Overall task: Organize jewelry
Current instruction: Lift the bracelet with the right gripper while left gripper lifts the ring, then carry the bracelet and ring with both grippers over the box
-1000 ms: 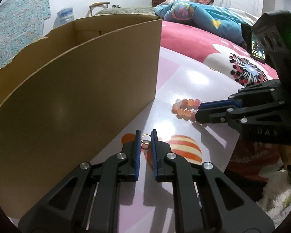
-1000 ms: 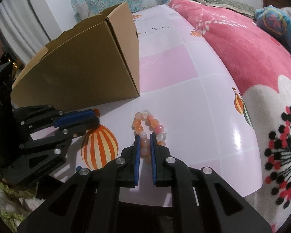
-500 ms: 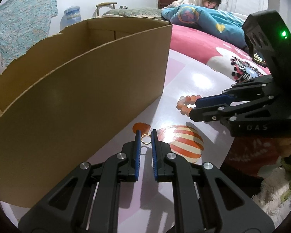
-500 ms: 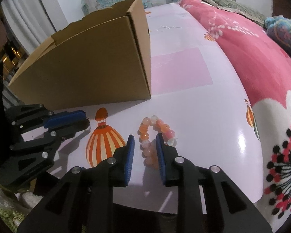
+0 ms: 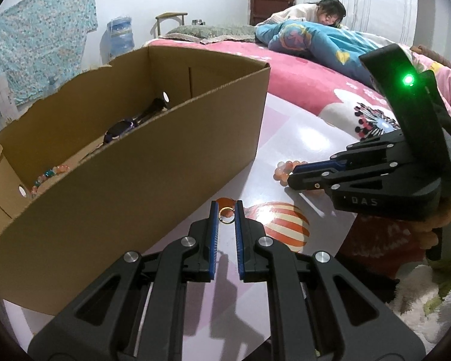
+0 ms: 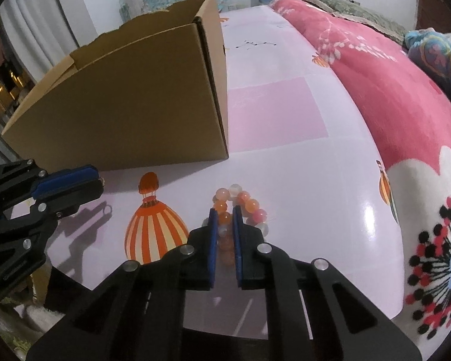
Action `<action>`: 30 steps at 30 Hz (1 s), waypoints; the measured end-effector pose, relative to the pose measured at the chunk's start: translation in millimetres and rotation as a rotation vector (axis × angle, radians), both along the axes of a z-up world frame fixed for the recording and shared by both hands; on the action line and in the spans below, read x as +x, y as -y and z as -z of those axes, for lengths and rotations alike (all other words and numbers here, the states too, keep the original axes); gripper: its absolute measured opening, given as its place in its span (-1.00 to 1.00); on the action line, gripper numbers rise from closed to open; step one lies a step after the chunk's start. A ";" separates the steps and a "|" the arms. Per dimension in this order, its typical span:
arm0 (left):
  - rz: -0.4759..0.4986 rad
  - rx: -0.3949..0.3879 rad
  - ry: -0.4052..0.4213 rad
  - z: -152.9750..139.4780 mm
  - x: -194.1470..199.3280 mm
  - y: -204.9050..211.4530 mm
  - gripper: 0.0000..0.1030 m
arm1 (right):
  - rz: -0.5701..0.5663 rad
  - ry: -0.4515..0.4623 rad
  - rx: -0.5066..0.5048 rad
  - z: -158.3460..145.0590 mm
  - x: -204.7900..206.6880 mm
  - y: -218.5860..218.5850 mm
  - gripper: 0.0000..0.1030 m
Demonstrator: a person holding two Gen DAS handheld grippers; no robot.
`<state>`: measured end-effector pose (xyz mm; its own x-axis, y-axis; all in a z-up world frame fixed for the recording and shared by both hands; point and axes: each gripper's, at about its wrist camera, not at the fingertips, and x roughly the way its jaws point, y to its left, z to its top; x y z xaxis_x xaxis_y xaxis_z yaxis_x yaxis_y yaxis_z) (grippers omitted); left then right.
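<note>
Left gripper point(image 5: 226, 213) clamped on a small gold ring point(image 5: 226, 212), held clear of the table point(image 6: 300, 162), just right of the box point(image 5: 153, 162). Right gripper point(image 6: 224, 214) closing on the near side of the bead bracelet point(image 6: 249, 203), beads between the pads. Best carried high over the box's near wall, then opened low inside beside the beads point(image 5: 49, 173) and watch point(image 5: 120, 128) already there. Bracelet likely to sag; lift slowly.
</note>
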<state>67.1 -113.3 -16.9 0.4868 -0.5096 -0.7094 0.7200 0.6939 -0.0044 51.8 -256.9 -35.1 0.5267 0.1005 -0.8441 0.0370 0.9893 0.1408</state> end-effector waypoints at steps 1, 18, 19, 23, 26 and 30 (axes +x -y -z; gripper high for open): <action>0.000 -0.002 0.003 -1.0 -1.1 -1.2 -0.81 | 0.005 0.005 0.009 -1.0 -0.9 1.1 -0.81; 0.003 -0.052 0.054 -29.5 -11.3 -13.1 -0.81 | 0.067 0.142 0.118 -42.2 -12.5 23.6 -0.81; 0.004 -0.056 0.057 -31.6 -11.6 -13.4 -0.81 | 0.068 0.148 0.120 -44.3 -12.8 24.6 -0.81; 0.004 -0.072 0.066 -38.8 -12.1 -13.6 -0.81 | 0.077 0.169 0.130 -50.7 -15.9 27.2 -0.81; 0.003 -0.081 0.077 -43.9 -12.1 -13.8 -0.81 | 0.084 0.185 0.146 -55.4 -18.6 30.3 -0.81; 0.002 -0.101 0.087 -53.2 -11.6 -14.4 -0.81 | 0.096 0.206 0.159 -62.8 -22.0 34.9 -0.81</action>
